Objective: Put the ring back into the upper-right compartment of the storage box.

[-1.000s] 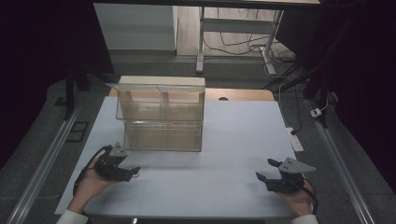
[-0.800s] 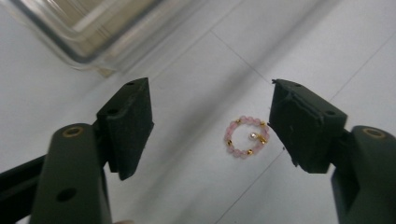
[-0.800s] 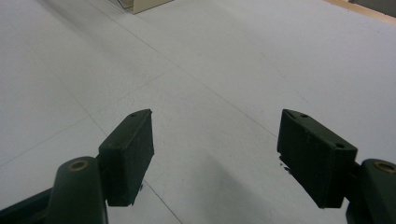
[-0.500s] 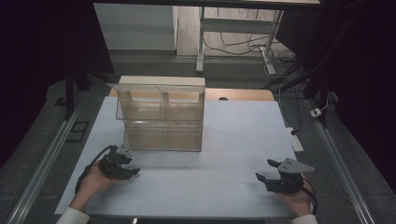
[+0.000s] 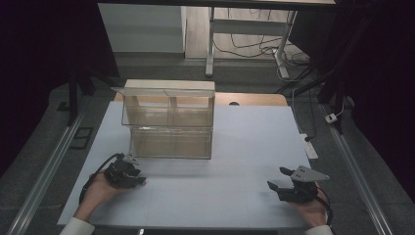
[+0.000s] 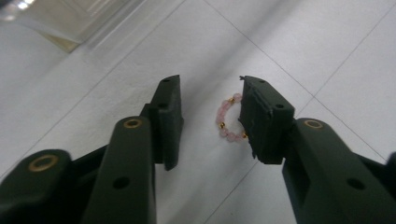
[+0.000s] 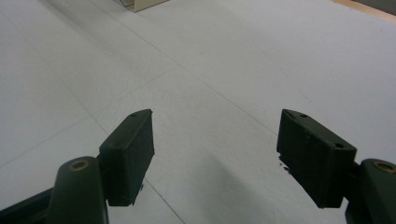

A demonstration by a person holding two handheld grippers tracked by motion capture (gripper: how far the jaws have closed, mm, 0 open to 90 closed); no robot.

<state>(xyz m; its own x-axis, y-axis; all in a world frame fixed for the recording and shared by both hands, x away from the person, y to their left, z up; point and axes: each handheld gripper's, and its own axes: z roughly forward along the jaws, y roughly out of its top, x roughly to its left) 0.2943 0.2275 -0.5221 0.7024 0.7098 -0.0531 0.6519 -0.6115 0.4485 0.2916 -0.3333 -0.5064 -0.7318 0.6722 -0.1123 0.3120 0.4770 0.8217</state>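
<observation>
My left gripper (image 6: 210, 100) low over the white table (image 6: 327, 51), jaws just closing around a pink bead bracelet (image 6: 229, 119) lying between them, touching one pad, my right gripper (image 7: 215, 135) jaws wide apart, clear box (image 5: 169, 120) beyond

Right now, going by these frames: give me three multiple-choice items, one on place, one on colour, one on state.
1. Where does the bead ring lie?
A. between the left tool's jaws
B. inside the clear box
C. under the right tool

2. What colour are most of its beads?
A. blue
B. pink
C. green

3. How do the right tool's jaws stand?
A. clamped on the ring
B. shut with nothing between
C. open over bare table

Key:
1 A: the ring sits on the white table in the gap beside one jaw, which have just been closing.
2 B: pink beads, a few gold ones.
3 C: wide gap, nothing between.
</observation>
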